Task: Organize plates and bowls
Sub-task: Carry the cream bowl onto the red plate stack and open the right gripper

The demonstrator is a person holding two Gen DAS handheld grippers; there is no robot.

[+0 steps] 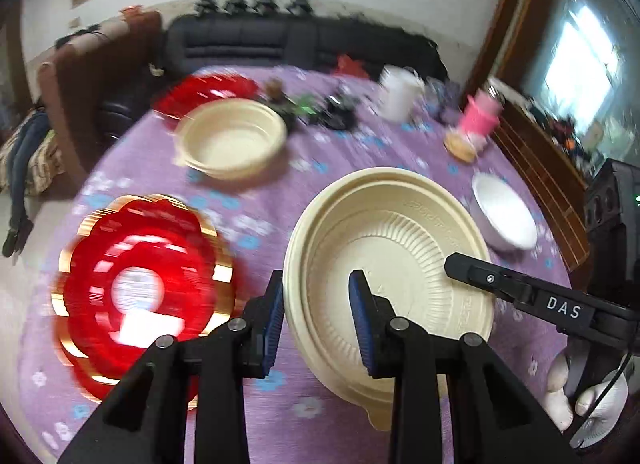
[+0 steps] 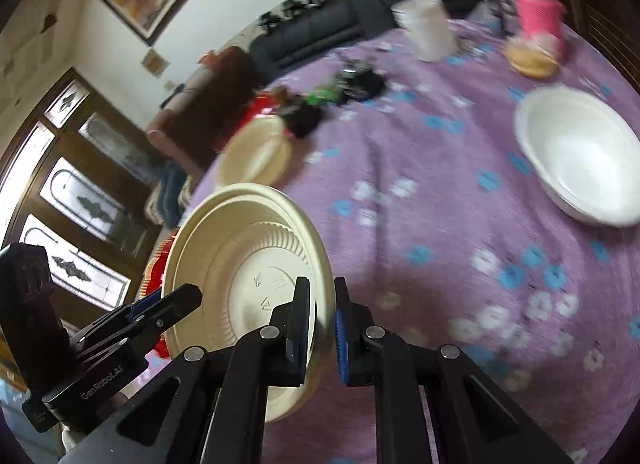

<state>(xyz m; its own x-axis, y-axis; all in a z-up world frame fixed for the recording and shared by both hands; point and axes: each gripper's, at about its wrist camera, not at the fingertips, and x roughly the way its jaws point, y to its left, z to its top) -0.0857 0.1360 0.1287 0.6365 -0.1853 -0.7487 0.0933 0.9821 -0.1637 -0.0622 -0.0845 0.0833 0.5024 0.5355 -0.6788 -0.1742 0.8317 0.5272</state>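
Observation:
A cream ribbed bowl [image 1: 394, 248] is held tilted above the purple tablecloth [image 1: 320, 168]. My left gripper [image 1: 318, 320] straddles its left rim, one pad outside and one inside. My right gripper [image 2: 322, 324] clamps its opposite rim [image 2: 320, 264]; its finger [image 1: 520, 288] shows in the left wrist view. A second cream bowl [image 1: 232, 138] sits further back, also in the right wrist view [image 2: 256, 152]. A red gold-edged plate [image 1: 140, 288] lies at the left, another red plate [image 1: 208, 94] behind. A white bowl [image 2: 580, 152] stands at the right.
A white cup [image 1: 400, 94], a pink container [image 1: 478, 116] on a wooden coaster and dark small items [image 1: 320, 108] stand at the table's far side. A dark sofa [image 1: 280, 38] is behind the table. A wooden chair [image 1: 536, 160] stands at the right.

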